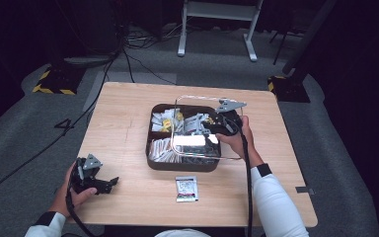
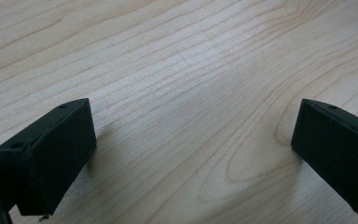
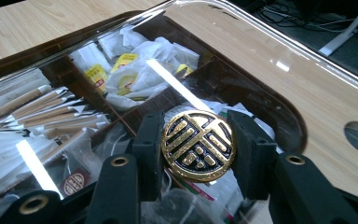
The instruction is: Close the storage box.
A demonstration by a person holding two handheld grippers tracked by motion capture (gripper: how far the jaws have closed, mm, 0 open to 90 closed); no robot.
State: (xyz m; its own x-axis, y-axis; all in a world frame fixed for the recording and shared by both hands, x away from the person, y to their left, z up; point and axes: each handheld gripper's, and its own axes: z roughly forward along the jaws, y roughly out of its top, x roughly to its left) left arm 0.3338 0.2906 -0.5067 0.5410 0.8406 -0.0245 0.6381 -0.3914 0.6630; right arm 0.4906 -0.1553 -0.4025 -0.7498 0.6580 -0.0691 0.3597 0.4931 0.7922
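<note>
A dark brown compartment box (image 1: 152, 163) sits mid-table and holds tea bags (image 3: 135, 65), paper sticks (image 3: 37, 107) and sachets. A clear lid (image 1: 197, 98) hangs over the box's right half and reaches past its right rim. The lid (image 3: 270, 60) carries a round black-and-gold knob (image 3: 198, 145). My right gripper (image 3: 198, 149) is shut on this knob, one pad on each side. That gripper (image 1: 217, 127) is over the box's right side. My left gripper (image 1: 106, 183) rests at the table's front left. In its own view, the left gripper (image 2: 193, 149) stands open over bare wood.
A single sachet (image 1: 186, 188) lies on the table just in front of the box. The wooden table (image 1: 123, 113) is bare to the left of the box. On the floor beyond lie cables and a white stand's legs (image 1: 217, 29).
</note>
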